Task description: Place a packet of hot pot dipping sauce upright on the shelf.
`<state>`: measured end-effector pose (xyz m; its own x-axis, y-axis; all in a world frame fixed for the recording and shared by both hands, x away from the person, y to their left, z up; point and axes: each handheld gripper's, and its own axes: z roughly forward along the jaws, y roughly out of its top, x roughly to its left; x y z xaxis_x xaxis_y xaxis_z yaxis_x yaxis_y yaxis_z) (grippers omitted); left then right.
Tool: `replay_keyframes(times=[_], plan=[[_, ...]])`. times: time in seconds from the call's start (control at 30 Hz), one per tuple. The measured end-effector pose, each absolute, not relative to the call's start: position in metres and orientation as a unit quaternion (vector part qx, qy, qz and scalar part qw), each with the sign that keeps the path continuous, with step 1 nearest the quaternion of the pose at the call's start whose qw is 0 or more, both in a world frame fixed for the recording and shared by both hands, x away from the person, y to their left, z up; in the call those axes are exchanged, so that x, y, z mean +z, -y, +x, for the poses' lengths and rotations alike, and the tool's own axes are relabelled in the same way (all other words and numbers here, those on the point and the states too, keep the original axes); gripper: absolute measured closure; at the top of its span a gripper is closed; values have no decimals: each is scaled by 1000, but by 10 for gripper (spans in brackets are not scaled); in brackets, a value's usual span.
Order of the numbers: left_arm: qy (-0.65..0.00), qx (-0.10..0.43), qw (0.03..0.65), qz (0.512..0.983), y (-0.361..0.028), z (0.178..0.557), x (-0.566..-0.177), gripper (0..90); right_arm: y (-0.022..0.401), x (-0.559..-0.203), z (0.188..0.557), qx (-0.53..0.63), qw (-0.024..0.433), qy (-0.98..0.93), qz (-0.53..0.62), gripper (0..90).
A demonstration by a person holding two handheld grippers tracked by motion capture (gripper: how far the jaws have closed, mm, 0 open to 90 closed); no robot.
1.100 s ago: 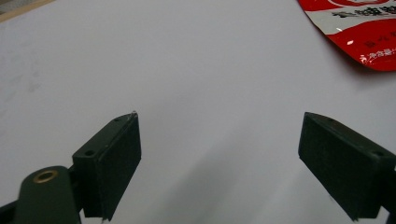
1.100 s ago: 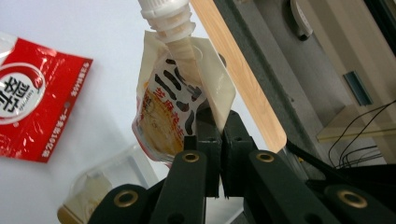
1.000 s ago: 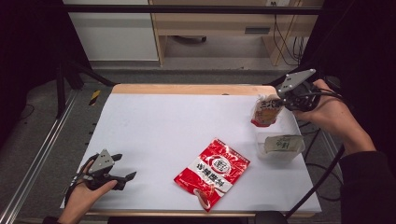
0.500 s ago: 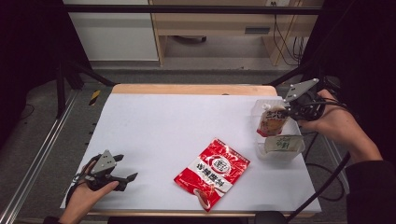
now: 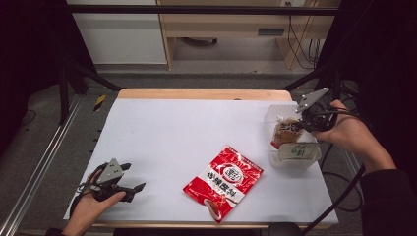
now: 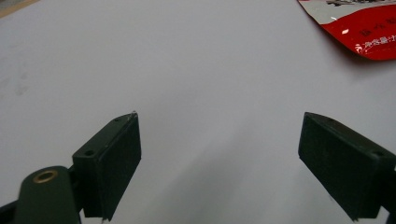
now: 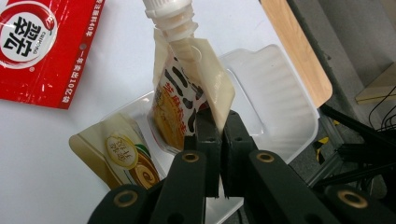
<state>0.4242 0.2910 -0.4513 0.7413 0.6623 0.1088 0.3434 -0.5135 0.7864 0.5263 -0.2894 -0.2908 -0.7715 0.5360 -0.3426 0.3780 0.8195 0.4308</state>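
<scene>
My right gripper (image 5: 301,125) (image 7: 219,122) is shut on the edge of a beige spouted pouch (image 5: 284,132) (image 7: 184,88) with a white cap, holding it just above a clear plastic tub (image 5: 312,163) (image 7: 275,93) at the table's right edge. A second beige pouch (image 5: 298,151) (image 7: 116,154) lies inside that tub. A red snack bag (image 5: 224,179) (image 7: 42,46) lies flat near the front middle. My left gripper (image 5: 132,178) (image 6: 219,158) rests at the front left, open, with bare white table between its jaws.
The white table top (image 5: 187,132) has a wooden strip (image 5: 201,93) along its far edge. A metal rail (image 5: 39,167) runs along the left side. Cables (image 5: 344,196) hang off the right side under the person's sleeve.
My right gripper has come down and toward the near side with the spouted pouch, now lower over the clear tub. The left gripper has stayed where it was.
</scene>
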Motion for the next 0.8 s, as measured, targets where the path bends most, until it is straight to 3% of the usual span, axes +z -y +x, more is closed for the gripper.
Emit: replay_keyframes(times=[0.53,0.8], plan=[[-297,201,392,847,-291,424,-452,130,288,-325,538,154,192,-933,261,874],[-296,201,392,848,-291,424,-452,130,290,-313,529,202,210,-918,270,696]])
